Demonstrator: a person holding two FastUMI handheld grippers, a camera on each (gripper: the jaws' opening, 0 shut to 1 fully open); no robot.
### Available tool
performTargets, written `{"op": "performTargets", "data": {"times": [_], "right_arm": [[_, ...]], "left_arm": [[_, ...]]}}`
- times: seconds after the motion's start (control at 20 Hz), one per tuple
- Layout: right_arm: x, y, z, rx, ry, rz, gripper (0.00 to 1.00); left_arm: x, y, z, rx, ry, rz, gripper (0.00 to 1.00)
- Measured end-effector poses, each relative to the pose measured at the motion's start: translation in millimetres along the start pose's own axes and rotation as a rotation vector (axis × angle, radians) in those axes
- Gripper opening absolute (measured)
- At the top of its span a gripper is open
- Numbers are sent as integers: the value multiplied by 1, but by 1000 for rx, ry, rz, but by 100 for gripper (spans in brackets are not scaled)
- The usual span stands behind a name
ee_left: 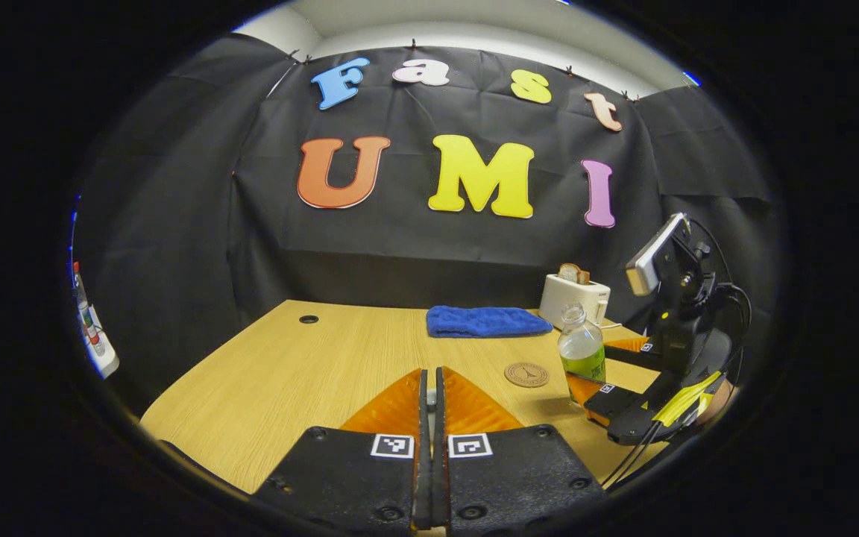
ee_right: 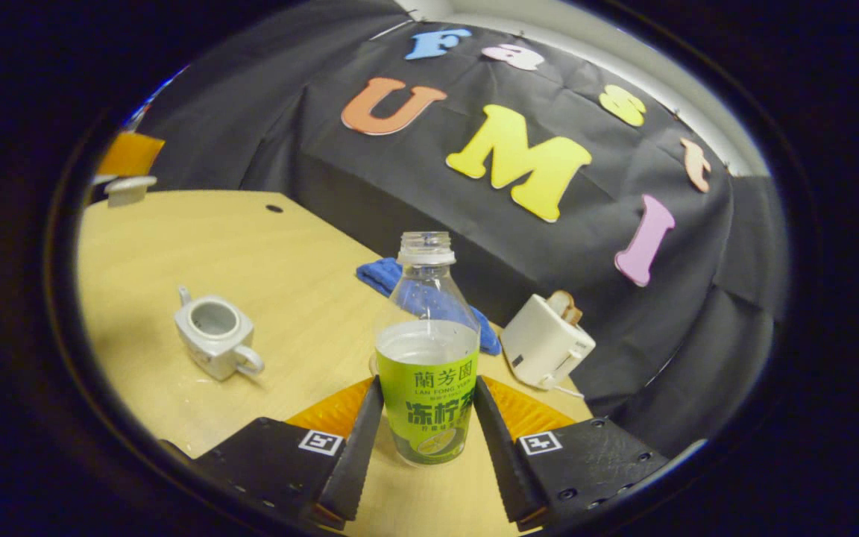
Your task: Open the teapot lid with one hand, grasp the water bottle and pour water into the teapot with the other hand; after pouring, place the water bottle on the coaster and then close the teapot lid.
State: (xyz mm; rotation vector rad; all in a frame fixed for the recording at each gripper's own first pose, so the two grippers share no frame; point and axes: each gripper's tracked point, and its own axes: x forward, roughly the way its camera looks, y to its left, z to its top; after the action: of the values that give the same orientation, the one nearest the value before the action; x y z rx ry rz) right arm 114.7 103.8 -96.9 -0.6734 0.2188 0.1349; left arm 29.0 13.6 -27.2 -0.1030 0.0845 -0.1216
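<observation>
Meanwhile, in the right gripper view, the right gripper (ee_right: 425, 440) had its jaws closed against both sides of the water bottle (ee_right: 426, 373), which stood upright and uncapped on the worktop (ee_right: 176, 239), part full. The teapot (ee_right: 215, 335) sat well apart to the left on the worktop, its top open with no lid on it. Behind the bottle lay a blue cloth (ee_right: 385, 274), and a white toaster (ee_right: 546, 341) stood near the booth wall. In the left gripper view, the left gripper (ee_left: 432, 403) hung above the worktop with its jaws clenched together, holding nothing I could make out. Farther right there, the round coaster (ee_left: 526, 374) lay just beside the bottle.
</observation>
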Motion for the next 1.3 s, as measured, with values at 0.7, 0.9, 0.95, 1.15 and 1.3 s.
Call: {"op": "performTargets", "data": {"times": [0.7,0.9,0.95,1.15,1.3], "right_arm": [[19,38,-2,-622,-75,-51,71],[18,47,9,-783,-132,-73,71],[17,47,11,-827,-149,-86,70],[12,45,18,-976,-194,-149,71],[6,43,25,-1074,-226,-202,72]], "left_arm": [[-18,51,-1,63,16,64,3],[-20,62,0,40,13,78,3],[-21,65,-1,35,14,81,2],[-19,69,-4,26,22,82,2],[-18,69,-6,23,27,81,3]]}}
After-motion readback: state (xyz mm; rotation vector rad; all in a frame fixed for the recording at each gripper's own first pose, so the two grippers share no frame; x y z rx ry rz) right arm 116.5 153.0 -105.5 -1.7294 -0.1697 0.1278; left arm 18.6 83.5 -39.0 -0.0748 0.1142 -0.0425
